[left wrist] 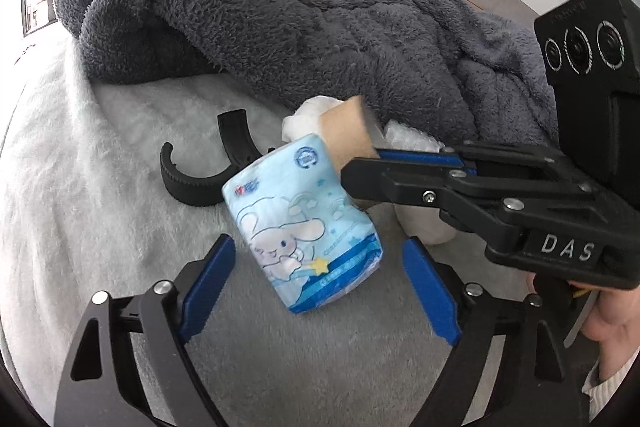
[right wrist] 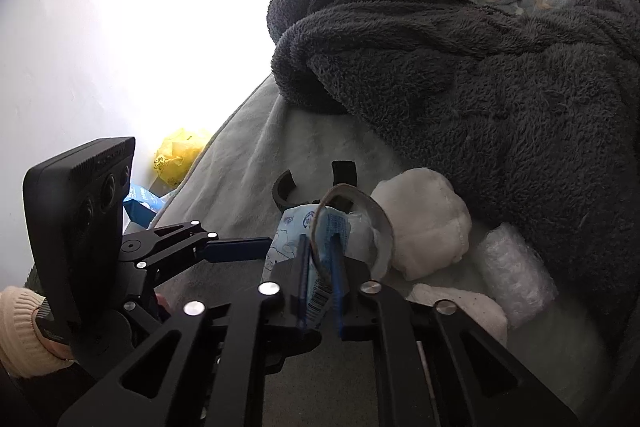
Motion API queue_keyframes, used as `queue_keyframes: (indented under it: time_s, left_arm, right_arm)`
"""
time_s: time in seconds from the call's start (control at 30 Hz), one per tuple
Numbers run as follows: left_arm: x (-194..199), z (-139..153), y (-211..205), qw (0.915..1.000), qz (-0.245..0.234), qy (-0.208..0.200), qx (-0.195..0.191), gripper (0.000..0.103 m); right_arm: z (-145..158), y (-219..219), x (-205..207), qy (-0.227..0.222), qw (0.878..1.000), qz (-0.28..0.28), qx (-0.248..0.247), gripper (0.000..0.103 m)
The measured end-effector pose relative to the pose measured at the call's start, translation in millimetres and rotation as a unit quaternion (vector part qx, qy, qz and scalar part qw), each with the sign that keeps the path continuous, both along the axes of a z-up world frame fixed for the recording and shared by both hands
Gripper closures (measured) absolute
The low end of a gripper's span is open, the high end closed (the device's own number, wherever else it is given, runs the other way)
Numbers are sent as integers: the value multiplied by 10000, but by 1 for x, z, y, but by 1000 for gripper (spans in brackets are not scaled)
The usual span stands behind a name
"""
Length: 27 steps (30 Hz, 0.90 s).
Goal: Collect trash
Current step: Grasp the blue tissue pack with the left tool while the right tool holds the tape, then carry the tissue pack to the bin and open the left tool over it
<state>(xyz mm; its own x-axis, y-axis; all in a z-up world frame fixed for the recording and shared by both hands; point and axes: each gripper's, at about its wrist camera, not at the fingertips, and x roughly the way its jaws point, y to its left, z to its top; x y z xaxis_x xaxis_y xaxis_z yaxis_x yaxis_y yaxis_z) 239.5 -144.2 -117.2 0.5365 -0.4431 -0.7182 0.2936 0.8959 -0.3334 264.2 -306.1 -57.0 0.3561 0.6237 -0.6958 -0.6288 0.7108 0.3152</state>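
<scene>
The left tongs stand wide apart, released, their blue pads on either side of the tissue packet without pressing it. That light blue packet with a cartoon print hangs above the pale bed cover; a black clip lies on the cover just behind and left of the packet. The right tongs are clenched on the packet's upper edge together with the cardboard tube, which sticks up behind the packet. In the right wrist view the packet's wrapper runs between the closed blue pads, with the tube's open ring above them. Right of the packet lie a white plush lump and a roll of bubble wrap. A dark grey fleece blanket is heaped behind the packet.
</scene>
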Motion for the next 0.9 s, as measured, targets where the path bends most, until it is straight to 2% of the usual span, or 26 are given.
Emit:
queue_keyframes:
  time_s: [0.2, 0.37, 0.63, 0.9]
  left_arm:
    - [5, -2, -3, 10000, 43, 36, -3, 24]
    - [7, -2, -5, 10000, 27, 30, 22, 33]
    - [1, 5, 1, 9998, -55, -149, 74, 37]
    - [-13, 20, 22, 9986, 54, -454, 279, 37]
  right_arm:
    - [4, -7, 1, 12, 9996, -63, 270, 100]
    - [5, -14, 3, 69, 9988, -171, 449, 100]
    - [8, -17, 7, 166, 9969, -299, 715, 100]
    - [26, 1, 5, 50, 9965, -283, 782, 100]
